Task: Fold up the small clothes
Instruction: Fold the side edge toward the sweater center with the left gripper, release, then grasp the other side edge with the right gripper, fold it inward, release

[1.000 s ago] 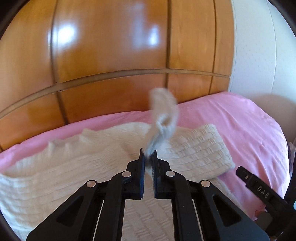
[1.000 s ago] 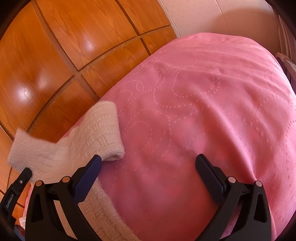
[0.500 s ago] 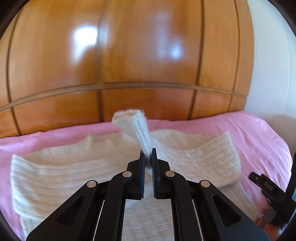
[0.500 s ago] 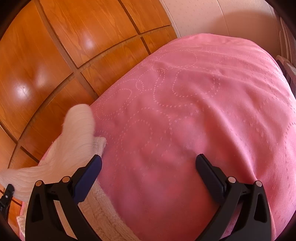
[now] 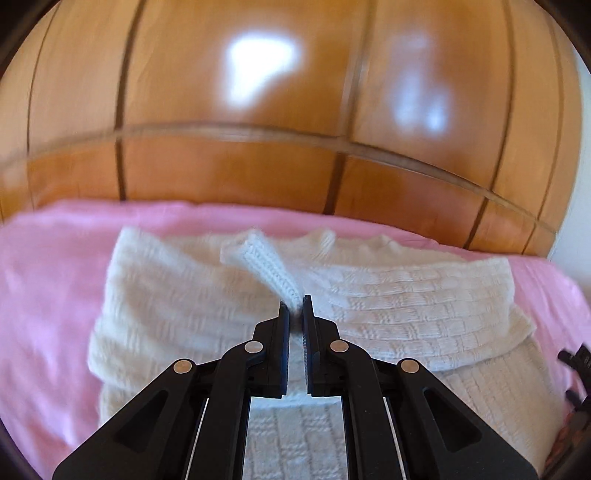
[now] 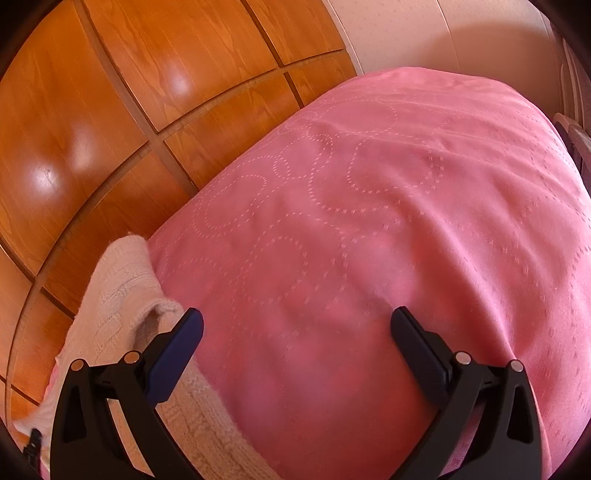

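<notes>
Nearest in the left wrist view, the left gripper [image 5: 294, 308] is clenched on a narrow ribbed strip of a cream knitted sweater [image 5: 388, 314], most likely a sleeve cuff [image 5: 266, 260], which rises from between the pads and leans up and to the left, its free end slightly blurred. Below and around the jaws the rest of the sweater lies spread on a pink bedspread [image 5: 48, 295], its textured knit in horizontal bands, one side folded across the body on the right; the neckline lies at the far edge. At the right border of that view a black part of the other tool just shows. In the right wrist view the right gripper [image 6: 295, 332] is released, its jaws standing wide apart over bare bedspread [image 6: 369, 221] stitched with dotted loops, with nothing between them. The left finger [image 6: 177, 343] sits just beside a folded edge of the sweater [image 6: 122, 288], which lies along the bed's left margin. Beyond the bed in both views stands a glossy wooden panelled wall [image 5: 258, 166], and to its right a pale wall [image 6: 424, 33].
</notes>
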`<state>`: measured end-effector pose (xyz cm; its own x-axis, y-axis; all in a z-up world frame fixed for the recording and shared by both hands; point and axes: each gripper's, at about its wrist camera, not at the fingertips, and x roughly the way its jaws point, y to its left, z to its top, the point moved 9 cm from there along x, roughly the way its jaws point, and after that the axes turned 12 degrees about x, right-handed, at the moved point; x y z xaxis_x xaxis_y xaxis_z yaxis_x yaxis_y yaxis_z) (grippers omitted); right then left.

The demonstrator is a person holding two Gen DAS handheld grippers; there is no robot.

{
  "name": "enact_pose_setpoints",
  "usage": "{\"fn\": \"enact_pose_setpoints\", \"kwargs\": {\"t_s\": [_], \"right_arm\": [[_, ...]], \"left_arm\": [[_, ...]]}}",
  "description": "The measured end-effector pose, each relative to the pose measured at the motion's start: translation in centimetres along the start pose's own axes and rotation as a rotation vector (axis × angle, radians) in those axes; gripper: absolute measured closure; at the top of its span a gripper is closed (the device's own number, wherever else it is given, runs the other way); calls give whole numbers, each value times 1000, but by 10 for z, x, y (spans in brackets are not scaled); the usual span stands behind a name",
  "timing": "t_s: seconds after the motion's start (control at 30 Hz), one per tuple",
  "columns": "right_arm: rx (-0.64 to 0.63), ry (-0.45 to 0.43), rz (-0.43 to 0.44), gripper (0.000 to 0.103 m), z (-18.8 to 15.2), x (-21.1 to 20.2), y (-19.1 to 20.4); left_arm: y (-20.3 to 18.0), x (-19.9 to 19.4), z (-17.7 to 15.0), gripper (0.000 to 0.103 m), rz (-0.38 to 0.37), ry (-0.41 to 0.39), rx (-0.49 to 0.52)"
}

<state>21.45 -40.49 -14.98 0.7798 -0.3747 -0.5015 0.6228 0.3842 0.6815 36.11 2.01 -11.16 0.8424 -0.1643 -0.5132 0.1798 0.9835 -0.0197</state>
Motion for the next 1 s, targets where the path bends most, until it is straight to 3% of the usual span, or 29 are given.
{"fn": "enact_pose_setpoints", "kwargs": {"t_s": [0.13, 0.23, 0.4, 0.47, 0.57, 0.6, 0.7, 0.77, 0.83, 0.87, 0.9, 1.0], "right_arm": [[-19, 11, 12, 2, -1, 1, 4], [-48, 35, 73, 2, -4, -2, 13], [-249, 145, 115, 2, -23, 2, 51], [-349, 166, 87, 2, -28, 9, 67], [-482, 208, -60, 2, -33, 36, 79], [-503, 210, -80, 2, -33, 41, 82], [-557, 208, -62, 2, -32, 56, 102], [-537, 157, -81, 2, -21, 59, 105], [-431, 50, -107, 2, 5, 52, 95], [-370, 38, -91, 2, 13, 50, 87], [-315, 41, -71, 2, 17, 49, 78], [-196, 108, -132, 2, 17, 63, 41]], "left_arm": [[2, 9, -12, 98, -43, 50, -44], [6, 20, -22, 98, -73, 109, -93], [9, 28, -29, 98, -102, 130, -132], [8, 30, -30, 96, -100, 139, -126], [8, 31, -32, 94, -105, 140, -131], [8, 30, -32, 88, -108, 139, -134], [6, 28, -32, 76, -131, 130, -131], [2, 29, -31, 67, -157, 127, -125], [0, 30, -32, 65, -163, 132, -121], [-1, 31, -32, 65, -165, 135, -122], [-1, 32, -32, 65, -167, 139, -123], [-2, 33, -32, 65, -169, 142, -119]]}}
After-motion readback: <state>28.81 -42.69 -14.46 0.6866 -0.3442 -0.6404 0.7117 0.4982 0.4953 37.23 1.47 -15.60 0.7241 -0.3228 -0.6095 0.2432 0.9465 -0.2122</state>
